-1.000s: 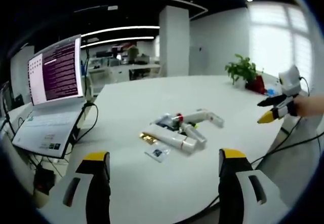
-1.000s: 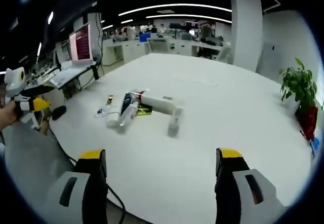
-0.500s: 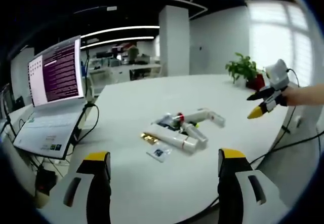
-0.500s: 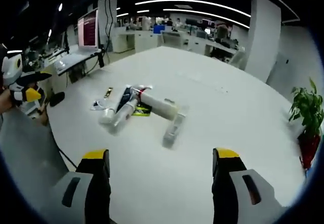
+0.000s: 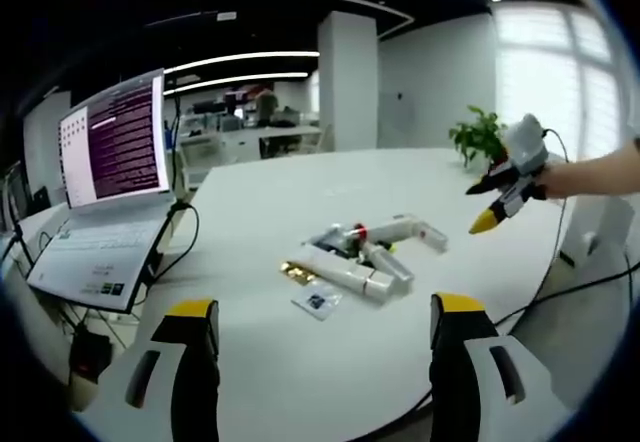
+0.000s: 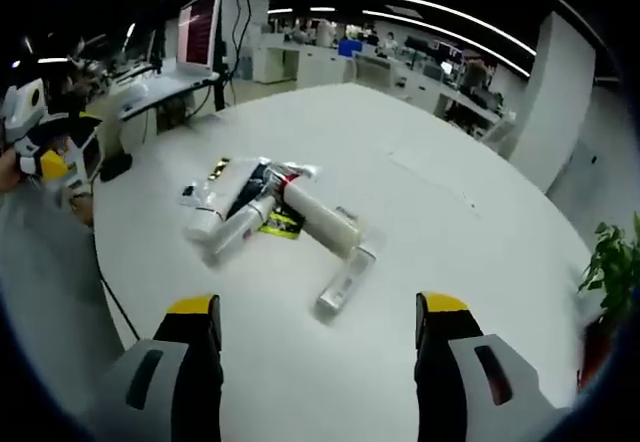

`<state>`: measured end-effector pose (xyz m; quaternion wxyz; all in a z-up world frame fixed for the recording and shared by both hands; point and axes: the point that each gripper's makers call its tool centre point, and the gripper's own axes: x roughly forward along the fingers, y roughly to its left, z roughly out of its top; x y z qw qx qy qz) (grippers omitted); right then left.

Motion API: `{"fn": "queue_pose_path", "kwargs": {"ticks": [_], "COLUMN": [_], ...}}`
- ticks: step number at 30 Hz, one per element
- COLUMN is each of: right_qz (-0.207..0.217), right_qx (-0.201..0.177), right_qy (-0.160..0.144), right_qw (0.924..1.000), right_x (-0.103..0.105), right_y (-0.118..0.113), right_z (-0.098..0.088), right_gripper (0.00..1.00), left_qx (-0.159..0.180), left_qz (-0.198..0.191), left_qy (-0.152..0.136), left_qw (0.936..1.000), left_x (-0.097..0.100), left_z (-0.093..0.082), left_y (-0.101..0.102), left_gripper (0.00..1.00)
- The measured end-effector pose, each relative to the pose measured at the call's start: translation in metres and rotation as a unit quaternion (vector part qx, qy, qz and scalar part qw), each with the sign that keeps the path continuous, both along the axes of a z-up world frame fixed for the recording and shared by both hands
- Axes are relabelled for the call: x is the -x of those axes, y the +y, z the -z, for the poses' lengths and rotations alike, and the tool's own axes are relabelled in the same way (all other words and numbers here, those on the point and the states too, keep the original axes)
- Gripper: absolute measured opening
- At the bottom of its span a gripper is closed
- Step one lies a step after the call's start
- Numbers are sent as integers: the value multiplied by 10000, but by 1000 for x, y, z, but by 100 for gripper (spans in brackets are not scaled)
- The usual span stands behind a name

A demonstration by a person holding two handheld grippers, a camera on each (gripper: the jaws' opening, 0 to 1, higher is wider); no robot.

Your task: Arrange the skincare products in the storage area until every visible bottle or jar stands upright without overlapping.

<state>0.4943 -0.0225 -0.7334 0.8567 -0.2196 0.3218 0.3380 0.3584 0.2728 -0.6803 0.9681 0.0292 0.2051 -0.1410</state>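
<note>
1. Several skincare tubes (image 6: 320,220) lie flat in an overlapping pile on the white worktop (image 6: 440,232), none upright.
2. Left tool (image 5: 318,314): jaws apart, nothing held, short of the pile.
3. Right tool (image 6: 316,307): jaws apart, nothing held, near one separate tube (image 6: 345,280).
</note>
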Motion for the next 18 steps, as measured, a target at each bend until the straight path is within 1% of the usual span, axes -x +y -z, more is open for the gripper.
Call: {"fn": "queue_pose_path", "kwargs": {"ticks": [2,6,8,10,14,16,18], "right_qz": [-89,-219,-299,-408,-658,-765,-861], "right_qx": [50,148,142,154,332,355,385], "right_qy": [24,-21,-10,17,18,39,53], "right_qw": [9999,9996,9995,9990,9973,9964,9955], "right_x": [-2,-15,-16,-22,-29,-29,-36], "right_y": [6,13,20,22,30,34,39], "right_z": [0,3,4,6,9,9,11], "right_gripper": [78,77,77,77,76,76,76], "left_qx": [-18,-67,-79,-82,-99,-104,-100], "left_qz": [14,36,43,56,62,56,50], "left_qy": [16,31,43,56,70,66,71], "left_qw": [10000,10000,10000,9999,9999,9999,9999], "left_x": [0,1,1,1,2,2,2], "left_z": [1,0,0,0,0,0,0], "left_y": [0,-5,-6,-8,-9,-9,-9], "left_gripper": [80,80,80,80,80,80,80]}}
